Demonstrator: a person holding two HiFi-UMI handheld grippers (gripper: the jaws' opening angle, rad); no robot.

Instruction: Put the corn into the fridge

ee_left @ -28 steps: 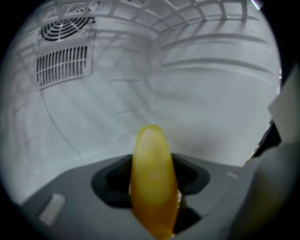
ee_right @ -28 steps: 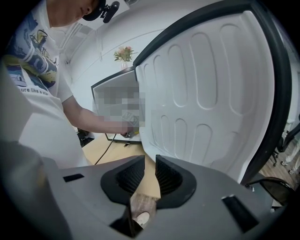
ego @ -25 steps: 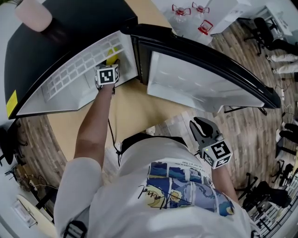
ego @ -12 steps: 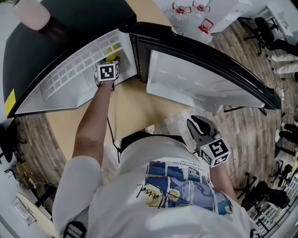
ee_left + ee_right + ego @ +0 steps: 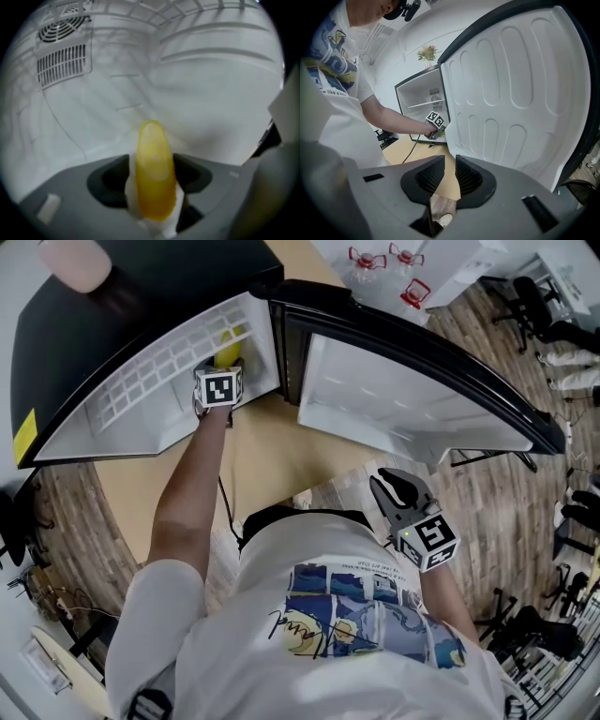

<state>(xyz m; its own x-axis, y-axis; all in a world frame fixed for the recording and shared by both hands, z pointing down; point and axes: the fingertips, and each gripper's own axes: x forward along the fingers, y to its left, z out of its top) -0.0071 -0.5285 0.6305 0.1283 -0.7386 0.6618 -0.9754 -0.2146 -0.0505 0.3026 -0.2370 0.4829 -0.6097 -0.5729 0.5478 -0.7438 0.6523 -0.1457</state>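
White fridge (image 5: 211, 103) walls all around us. The left gripper's (image 5: 154, 187) fingers have just been opening and stand clear of the corn (image 5: 153, 154), which rests between them inside. Right gripper's (image 5: 448, 176) fingers: barely parted, empty. Withdraw crooked and we could drag the corn out.

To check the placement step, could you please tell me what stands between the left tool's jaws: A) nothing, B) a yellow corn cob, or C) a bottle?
B: the yellow corn cob stands between the jaws of the left tool, which have just been opening, inside the white fridge.
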